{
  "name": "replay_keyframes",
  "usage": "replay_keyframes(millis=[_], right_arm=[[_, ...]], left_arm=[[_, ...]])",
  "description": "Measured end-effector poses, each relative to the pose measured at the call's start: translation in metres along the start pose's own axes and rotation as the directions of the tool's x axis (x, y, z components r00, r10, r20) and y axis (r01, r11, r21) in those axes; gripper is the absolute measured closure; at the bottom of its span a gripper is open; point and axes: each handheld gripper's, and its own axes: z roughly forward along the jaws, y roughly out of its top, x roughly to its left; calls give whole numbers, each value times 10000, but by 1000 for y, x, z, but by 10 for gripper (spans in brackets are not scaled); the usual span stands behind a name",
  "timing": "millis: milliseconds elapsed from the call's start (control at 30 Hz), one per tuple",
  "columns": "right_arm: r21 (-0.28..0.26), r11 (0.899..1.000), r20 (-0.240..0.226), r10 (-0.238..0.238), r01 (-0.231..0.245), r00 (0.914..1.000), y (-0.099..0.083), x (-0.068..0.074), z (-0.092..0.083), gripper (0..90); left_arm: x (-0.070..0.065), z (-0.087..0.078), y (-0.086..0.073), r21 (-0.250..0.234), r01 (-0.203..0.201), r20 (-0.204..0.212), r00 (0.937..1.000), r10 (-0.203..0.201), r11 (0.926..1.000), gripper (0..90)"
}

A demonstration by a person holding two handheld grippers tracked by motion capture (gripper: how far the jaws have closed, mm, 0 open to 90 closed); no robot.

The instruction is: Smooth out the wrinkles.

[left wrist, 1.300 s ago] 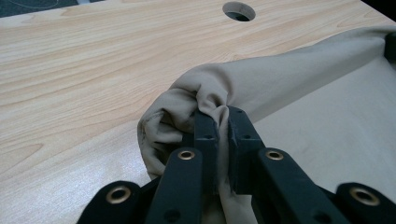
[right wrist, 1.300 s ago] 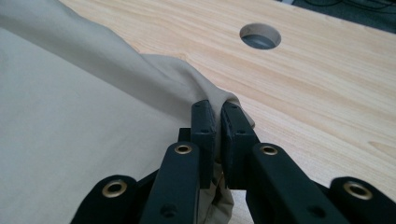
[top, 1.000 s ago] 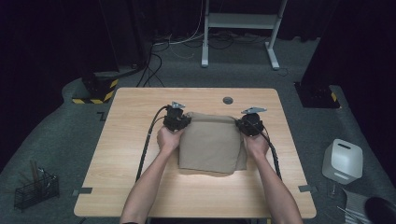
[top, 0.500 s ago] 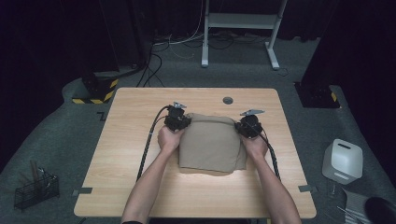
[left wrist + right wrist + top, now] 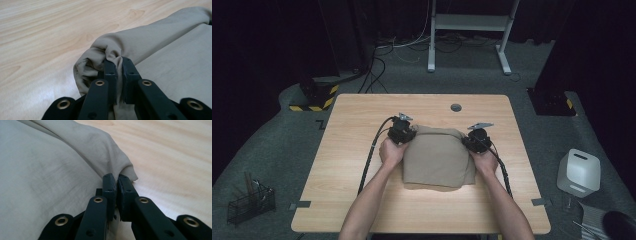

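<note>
Probably lab: black curtains (image 5: 272,45), floor cables (image 5: 412,50)

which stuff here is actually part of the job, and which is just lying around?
In the job:
- beige cloth, folded on the table
- left gripper, fingers clamped on a cloth corner
- right gripper, fingers clamped on the other corner

Lying about:
- wire basket on the floor
- white box on the floor
- white stand behind the table
</note>
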Motion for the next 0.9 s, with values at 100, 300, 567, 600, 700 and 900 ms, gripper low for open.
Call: replay_keyframes(millis=[100, 300, 567, 600, 700, 900], right_arm=[[-45, 9997, -213, -224, 224, 9995, -12, 9, -10, 853], [-183, 9996, -281, -221, 216, 9994, -18, 10, -12, 847], [-214, 9994, -262, 256, -262, 9993, -18, 0, -11, 822], [-161, 9993, -131, 333, -335, 9994, -19, -2, -13, 823], [-85, 9989, 114, 465, -464, 9989, -22, -7, -15, 795], [-934, 9929, 303, 770, -738, 9966, -29, -19, -39, 716]], left_arm=[[-7, -12, -13, -13, -123, 213, 9997, 124, 9999, 846], [-3, -13, -21, -45, 432, 575, 9974, -428, 9991, 845], [-1, -14, -19, -6, 585, 624, 9963, -583, 9983, 829], [0, -15, -19, -54, 613, 425, 9972, -610, 9981, 798], [2, -18, -18, -151, 684, 263, 9973, -680, 9975, 678], [6, -38, -15, -809, 764, -269, 9965, -788, 9938, 497]])
